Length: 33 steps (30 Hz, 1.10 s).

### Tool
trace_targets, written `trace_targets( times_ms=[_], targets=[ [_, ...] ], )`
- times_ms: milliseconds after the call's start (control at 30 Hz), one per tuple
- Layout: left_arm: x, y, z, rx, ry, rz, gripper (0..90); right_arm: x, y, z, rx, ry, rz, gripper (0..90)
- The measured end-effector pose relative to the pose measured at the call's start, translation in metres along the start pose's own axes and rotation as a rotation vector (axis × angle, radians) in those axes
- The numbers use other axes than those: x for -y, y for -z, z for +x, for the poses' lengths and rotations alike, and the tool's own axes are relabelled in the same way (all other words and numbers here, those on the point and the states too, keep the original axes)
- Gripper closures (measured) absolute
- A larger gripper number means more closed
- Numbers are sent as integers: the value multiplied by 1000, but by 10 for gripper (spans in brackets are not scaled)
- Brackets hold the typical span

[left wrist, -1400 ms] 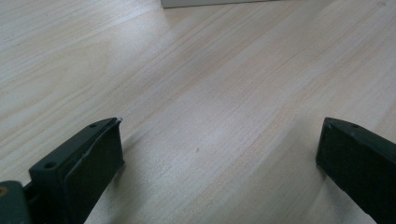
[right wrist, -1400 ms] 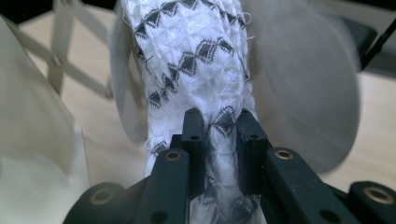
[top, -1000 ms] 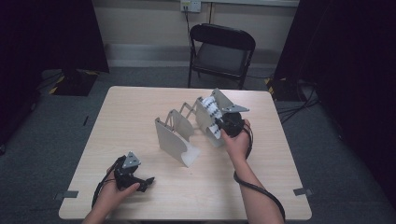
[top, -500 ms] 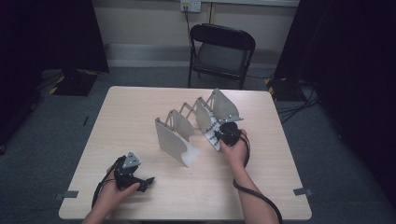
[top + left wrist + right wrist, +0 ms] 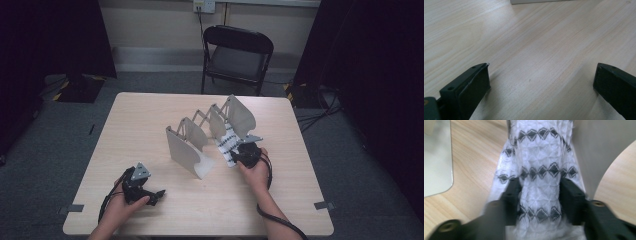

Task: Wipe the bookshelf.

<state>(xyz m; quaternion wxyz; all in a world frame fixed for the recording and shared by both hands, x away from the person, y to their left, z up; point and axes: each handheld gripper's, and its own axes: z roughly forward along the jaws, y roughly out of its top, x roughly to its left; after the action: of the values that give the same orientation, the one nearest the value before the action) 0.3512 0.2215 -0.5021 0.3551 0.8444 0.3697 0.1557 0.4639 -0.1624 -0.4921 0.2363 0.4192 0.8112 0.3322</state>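
Right gripper, jaws just easing apart around the patterned white cloth in the rack slot nearest the desk's right edge; left gripper gapes empty; risk: cloth snags and slumps out.

a pale wooden table stands on grey carpet. behind it, a black folding chair faces the table's far edge. the back wall is cream, with a light skirting strip along its foot and a socket high up, a cable hanging from it. dark curtains close in both sides. cables lie on the floor at the right. bits of grey tape mark the table's near corners.
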Motion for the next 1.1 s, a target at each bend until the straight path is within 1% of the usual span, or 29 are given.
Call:
trace_targets(
  times_ms=[33,67,100,133,167,200,267,333,400,433,467,500,567,633,700,733,833,900,933,967,1100],
  targets=[
    [0,0,0,-1,3,-2,3,-1,1,0,9,-7,7,729],
    [0,0,0,-1,-1,1,2,-2,1,0,20,-10,20,756],
    [0,0,-1,0,9,-4,2,-3,2,0,25,-18,30,774],
    [0,0,0,0,7,-2,3,-5,4,-1,33,-33,29,783],
    [0,0,0,0,7,-2,3,-6,6,-3,44,-49,15,788],
    [0,0,0,0,4,0,3,-8,10,-5,47,-77,-5,791],
    [0,0,0,0,0,3,3,-11,16,-9,43,-113,-30,793],
    [0,0,0,0,2,1,3,-18,24,-13,48,-119,-57,795],
    [0,0,0,0,-3,5,3,-28,34,-16,39,-128,-92,796],
    [0,0,0,0,6,-2,3,-32,37,-17,44,-123,-105,796],
    [0,0,-1,0,9,-4,3,-38,43,-17,48,-120,-128,796],
    [0,0,0,0,4,-1,3,-42,47,-18,45,-118,-147,796],
    [0,0,0,0,6,-1,2,-58,57,-18,46,-112,-205,796],
    [0,0,0,0,-2,4,3,-68,61,-17,43,-103,-229,796],
    [0,0,0,0,-1,4,3,-77,59,-16,52,-87,-234,795],
    [0,0,0,0,-1,4,2,-80,56,-16,50,-81,-229,795],
    [0,0,0,0,0,3,3,-81,44,-14,48,-77,-197,795],
    [0,0,0,0,0,3,2,-78,35,-11,51,-73,-167,796],
    [0,0,0,0,7,-2,2,-75,30,-10,49,-70,-155,796],
    [0,0,0,0,-2,4,3,-73,27,-9,47,-68,-146,796],
    [0,0,0,0,-3,4,2,-62,14,-7,41,-67,-102,796]
  ],
)
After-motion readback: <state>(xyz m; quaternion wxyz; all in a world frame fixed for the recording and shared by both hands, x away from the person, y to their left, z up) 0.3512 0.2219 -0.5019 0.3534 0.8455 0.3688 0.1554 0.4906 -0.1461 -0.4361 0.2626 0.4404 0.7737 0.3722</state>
